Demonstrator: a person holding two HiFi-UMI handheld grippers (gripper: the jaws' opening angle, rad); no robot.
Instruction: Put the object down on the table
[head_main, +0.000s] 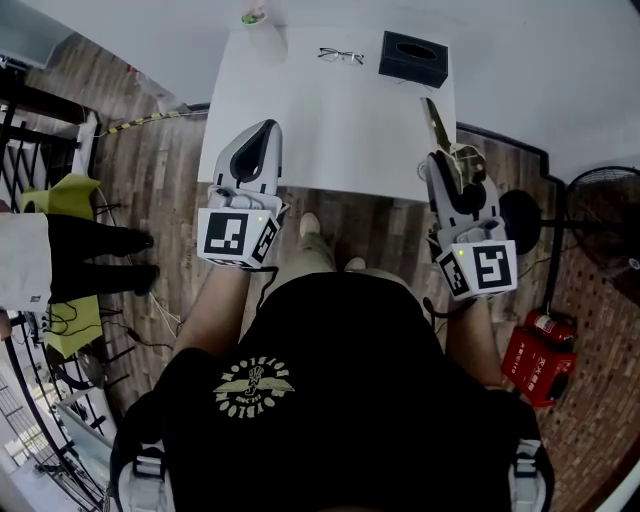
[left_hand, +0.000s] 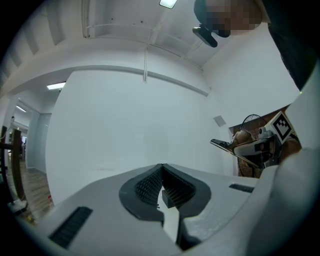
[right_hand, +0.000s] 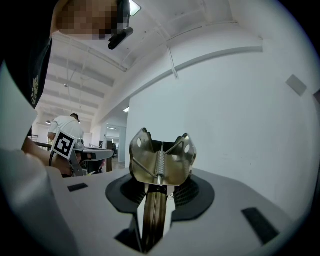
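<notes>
The metal clip (right_hand: 161, 165) is hiding its lower end deep between the right gripper's (right_hand: 159, 194) jaws, which are pinching it. In the head view, a green thing (head_main: 253, 16) at twelve o'clock is getting cut off by the top edge and is looking too small to tell. A fan (head_main: 600, 215) at three o'clock is running off the right edge. A person (head_main: 30, 262) at nine o'clock is showing only dark legs and some white cloth

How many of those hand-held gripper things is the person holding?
2. The left hand-held gripper hangs over the table's left side, shut and empty; the right hand-held gripper is by its right edge, clamped on a metal clip.
</notes>
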